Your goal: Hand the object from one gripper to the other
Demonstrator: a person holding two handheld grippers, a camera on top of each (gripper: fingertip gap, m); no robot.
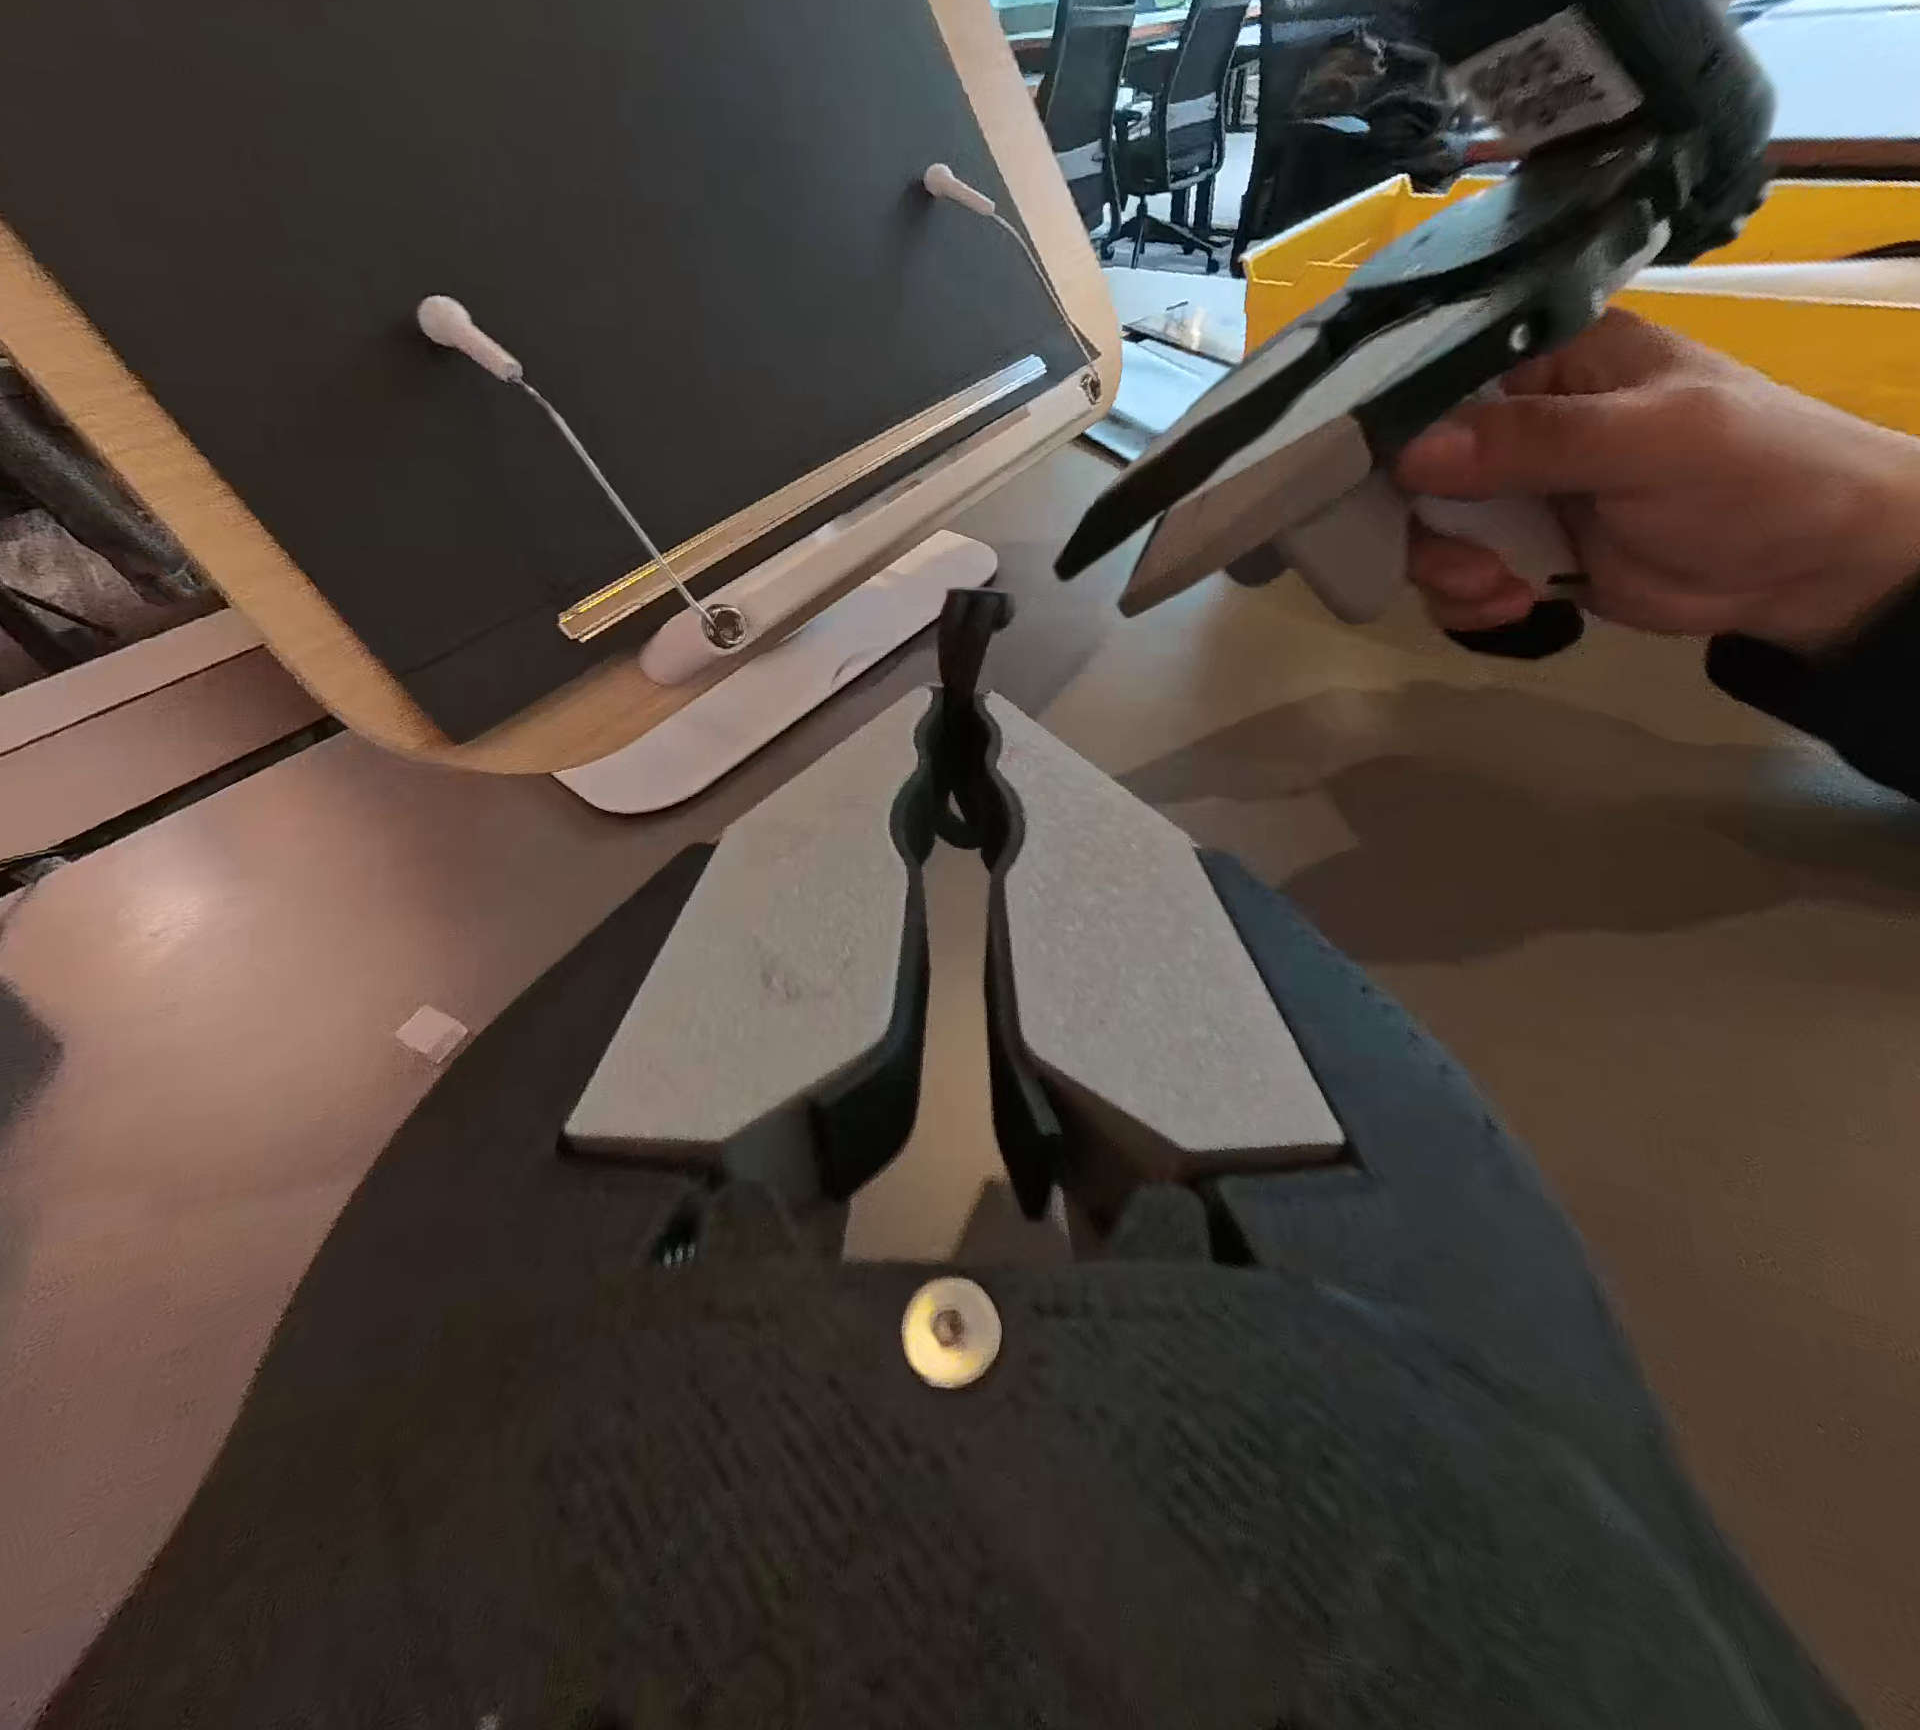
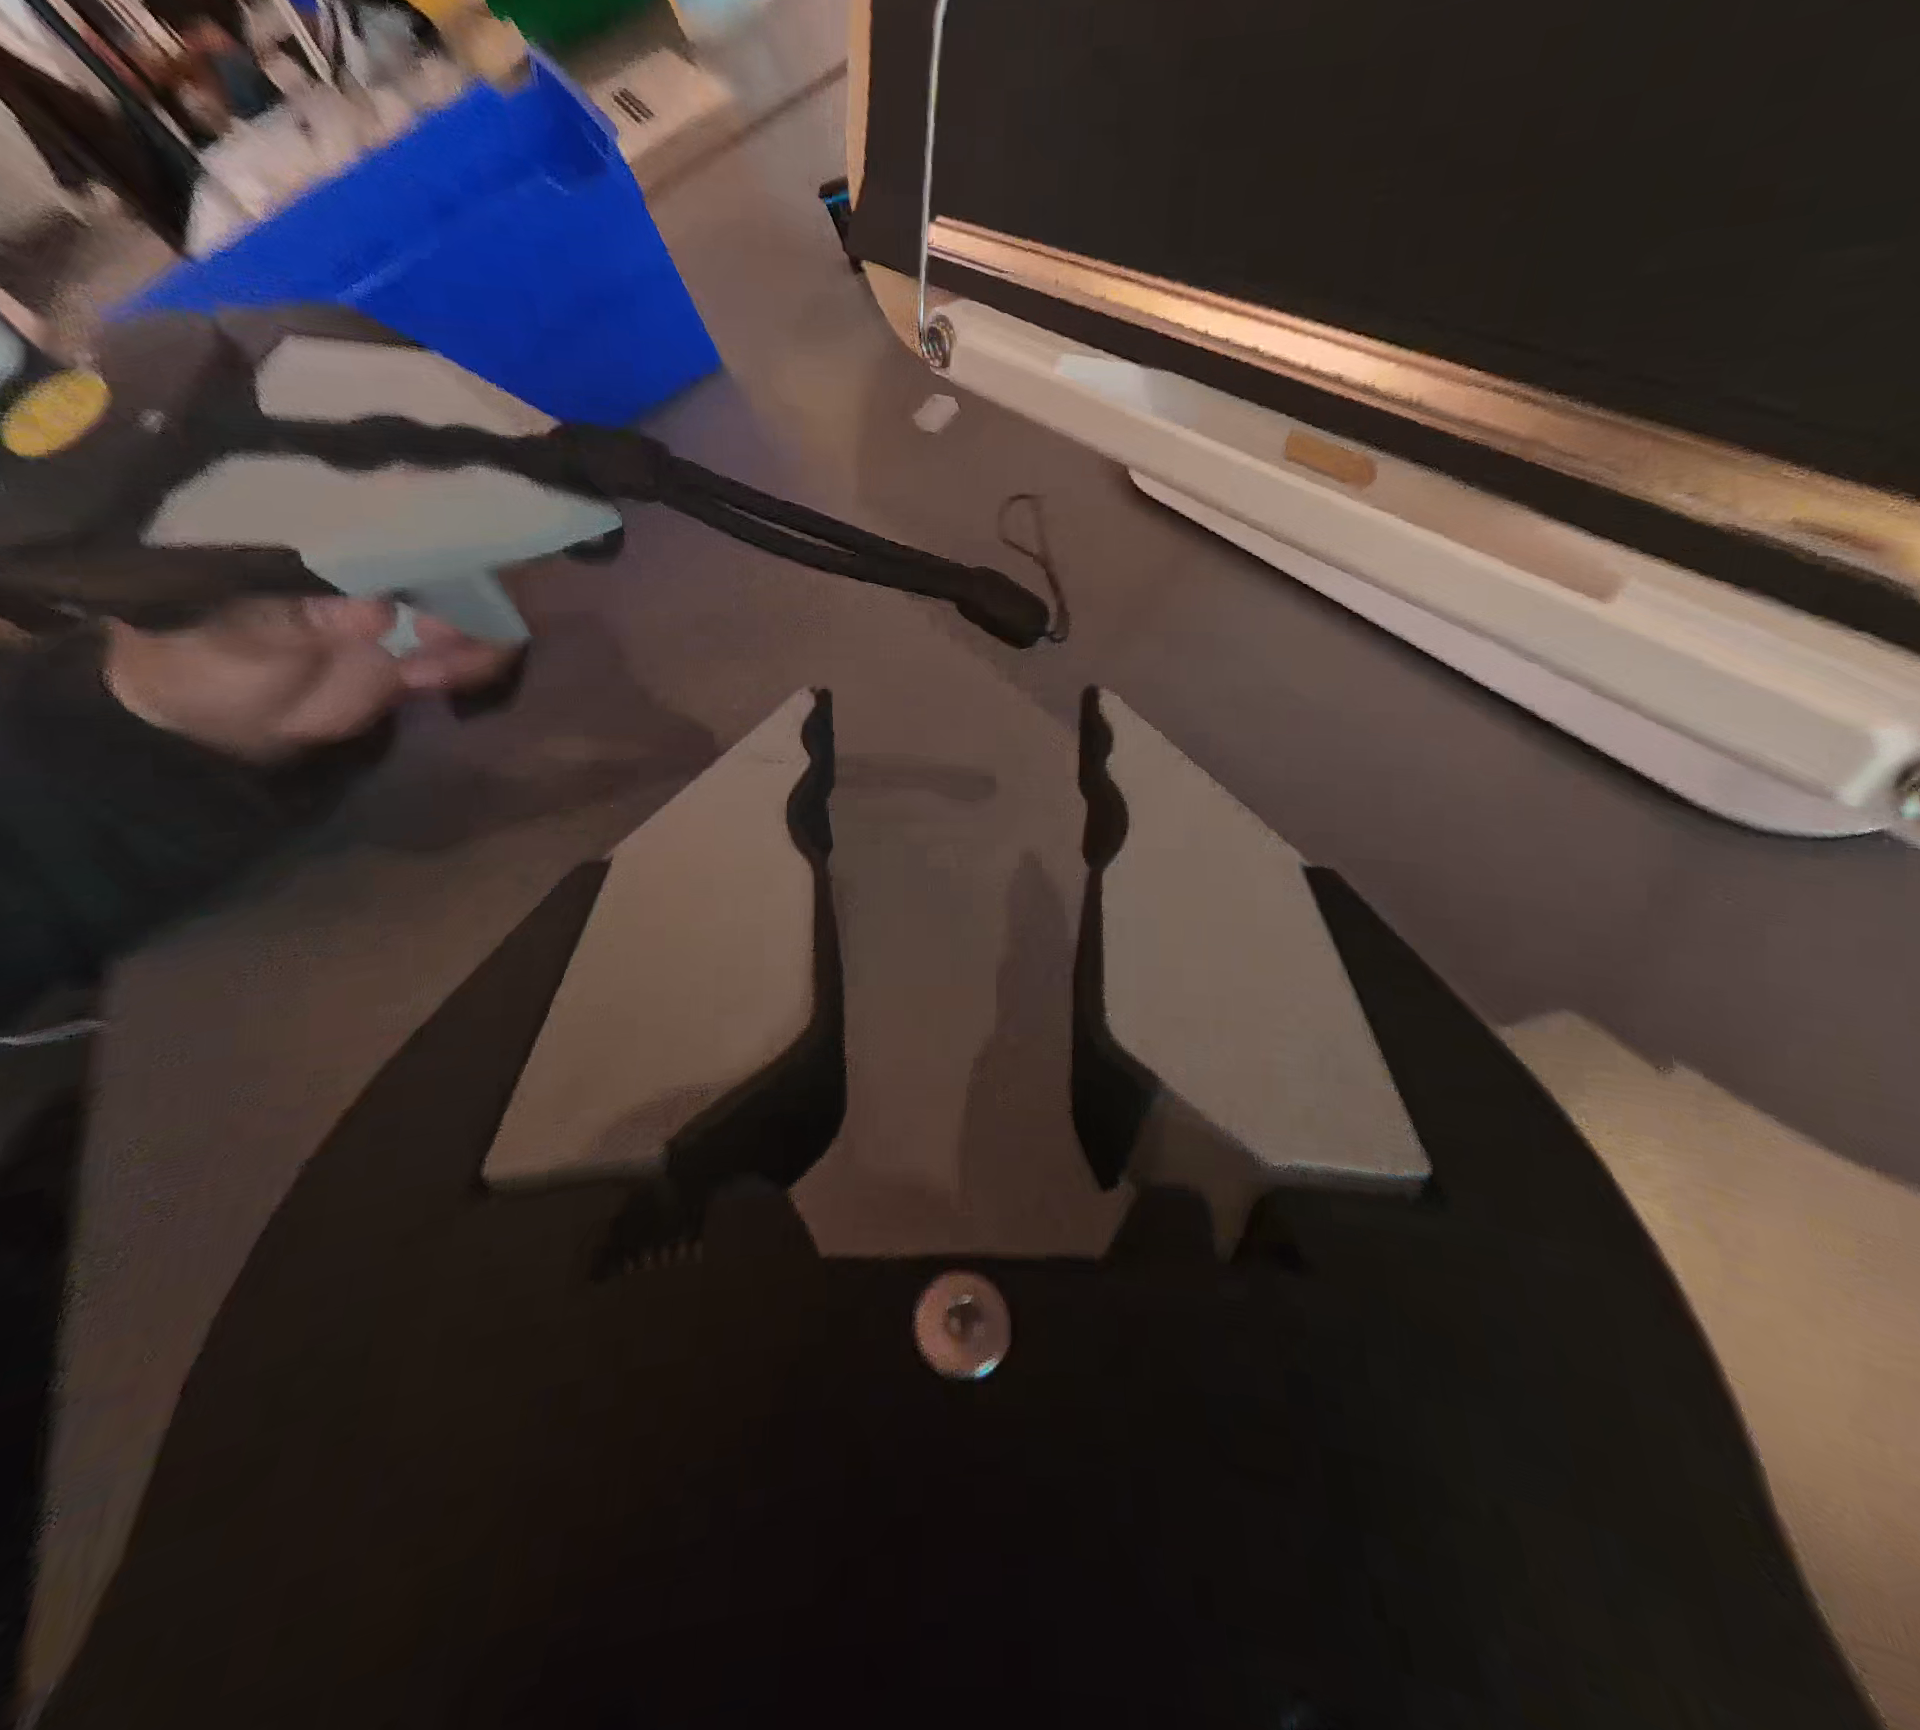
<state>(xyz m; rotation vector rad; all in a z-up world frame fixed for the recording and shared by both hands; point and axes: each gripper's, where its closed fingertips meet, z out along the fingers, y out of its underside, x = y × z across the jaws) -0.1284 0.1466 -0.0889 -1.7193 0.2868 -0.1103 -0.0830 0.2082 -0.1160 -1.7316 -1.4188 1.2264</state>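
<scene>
Left hand-held gripper (image 1: 961,714) clamping black braided cord (image 2: 790,527), free end jutting out for handover. Right hand-held gripper (image 2: 951,714) waiting near, jaws parted, empty, above surface (image 2: 1351,901).

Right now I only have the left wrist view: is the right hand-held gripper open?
Observer: Yes. The right hand-held gripper is open, with nothing between its fingers.
Operator: How much cord sticks out of mine?
Observer: A long stretch of cord reaches out of the left hand-held gripper, across the right one's view.
Operator: Is its tip inside the right gap?
Observer: No. The tip lies ahead of the right fingertips, not between them.
</scene>
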